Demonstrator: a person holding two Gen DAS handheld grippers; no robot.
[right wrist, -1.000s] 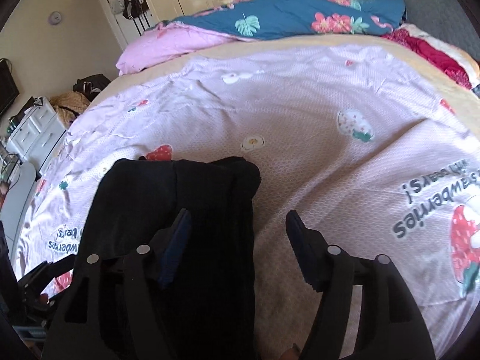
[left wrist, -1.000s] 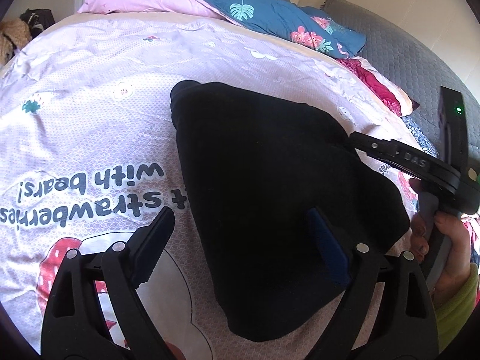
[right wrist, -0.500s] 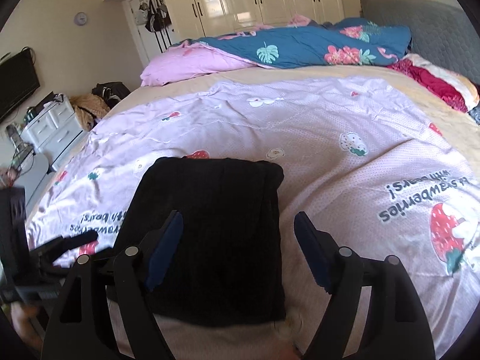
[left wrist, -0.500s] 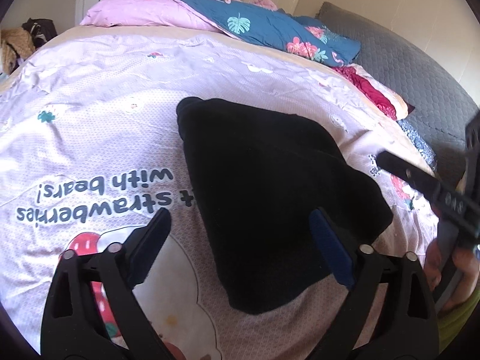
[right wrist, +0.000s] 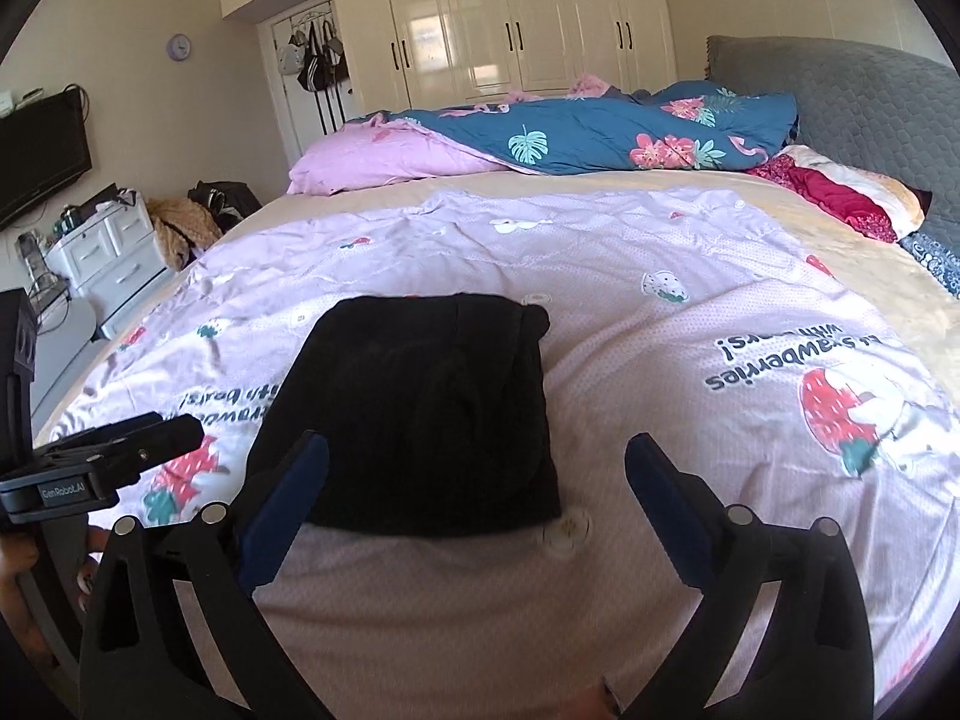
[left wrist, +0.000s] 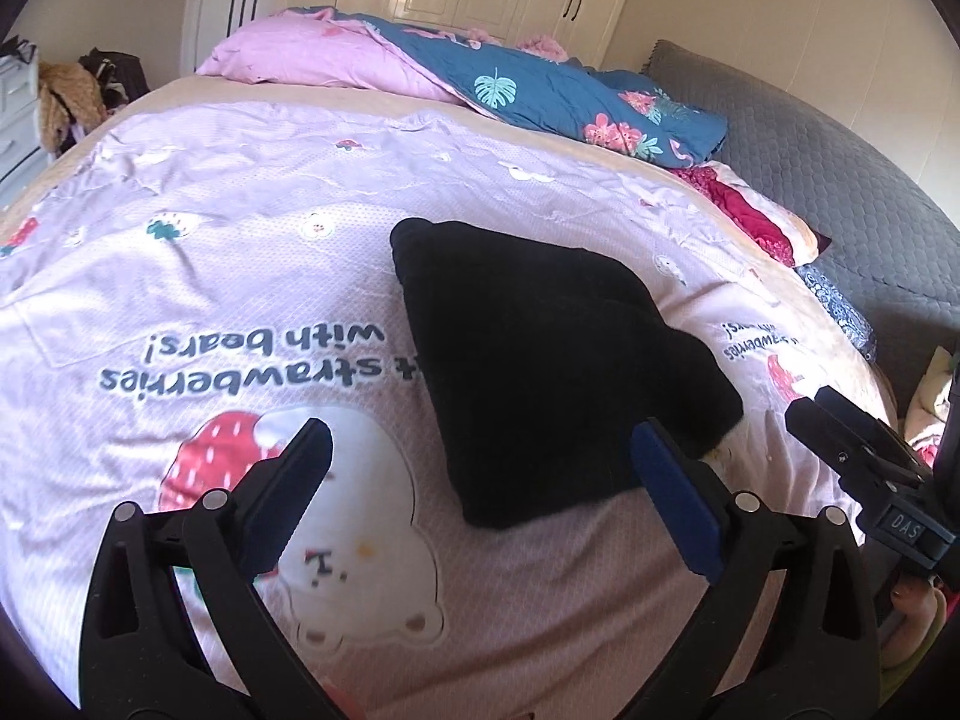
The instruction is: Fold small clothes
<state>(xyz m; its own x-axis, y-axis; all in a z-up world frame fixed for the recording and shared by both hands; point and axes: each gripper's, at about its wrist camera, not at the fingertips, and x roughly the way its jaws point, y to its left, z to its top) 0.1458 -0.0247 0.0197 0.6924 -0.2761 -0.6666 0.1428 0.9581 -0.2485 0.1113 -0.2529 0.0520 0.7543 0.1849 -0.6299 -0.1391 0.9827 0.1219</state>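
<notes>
A black garment (left wrist: 558, 360) lies folded into a compact block on the pink strawberry-print bedspread (left wrist: 240, 276). In the right wrist view the same black garment (right wrist: 420, 408) sits just ahead of the fingers. My left gripper (left wrist: 480, 462) hangs above the near edge of the bedspread, its jaws still opening, nothing between them. My right gripper (right wrist: 477, 468) is back from the garment's near edge, jaws also opening wide and empty. The right gripper (left wrist: 864, 462) shows at the right edge of the left wrist view, and the left gripper (right wrist: 102, 468) at the left of the right wrist view.
A pink pillow (left wrist: 312, 54) and a blue floral quilt (left wrist: 540, 96) lie at the far side of the bed. A grey headboard (left wrist: 840, 180) runs along the right. White wardrobes (right wrist: 510, 24), a drawer unit (right wrist: 108, 252) and a television (right wrist: 42, 150) stand beyond the bed.
Both grippers have drawn back and up from the black garment, which now lies free on the bedspread. The right jaws have spread clearly wider; the left ones a little.
</notes>
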